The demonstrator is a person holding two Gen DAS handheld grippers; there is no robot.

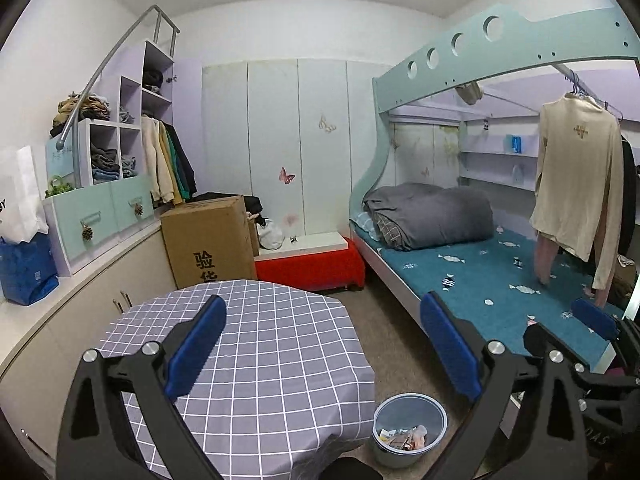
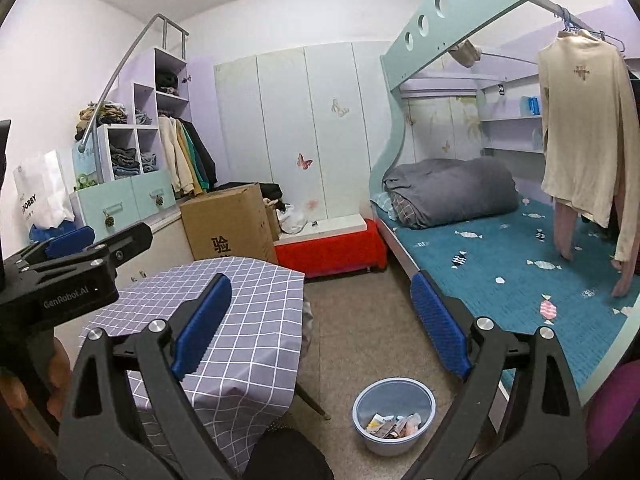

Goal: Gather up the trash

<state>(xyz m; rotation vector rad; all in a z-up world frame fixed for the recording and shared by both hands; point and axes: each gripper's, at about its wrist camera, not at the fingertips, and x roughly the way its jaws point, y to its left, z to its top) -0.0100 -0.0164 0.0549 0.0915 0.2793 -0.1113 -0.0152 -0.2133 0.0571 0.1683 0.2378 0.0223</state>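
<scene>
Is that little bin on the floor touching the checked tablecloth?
Apart. In the right wrist view, bare floor shows between the bin and the hanging edge of the tablecloth.

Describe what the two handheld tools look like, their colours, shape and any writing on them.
Both are matte black frames. The left tool and the right tool each have two angular black arms with triangular cut-outs and silver round bolts, ending in blue ribbed pads. In the right wrist view, the left tool's black body carries pale lettering reading GenRobot.AI. No cables show.
</scene>
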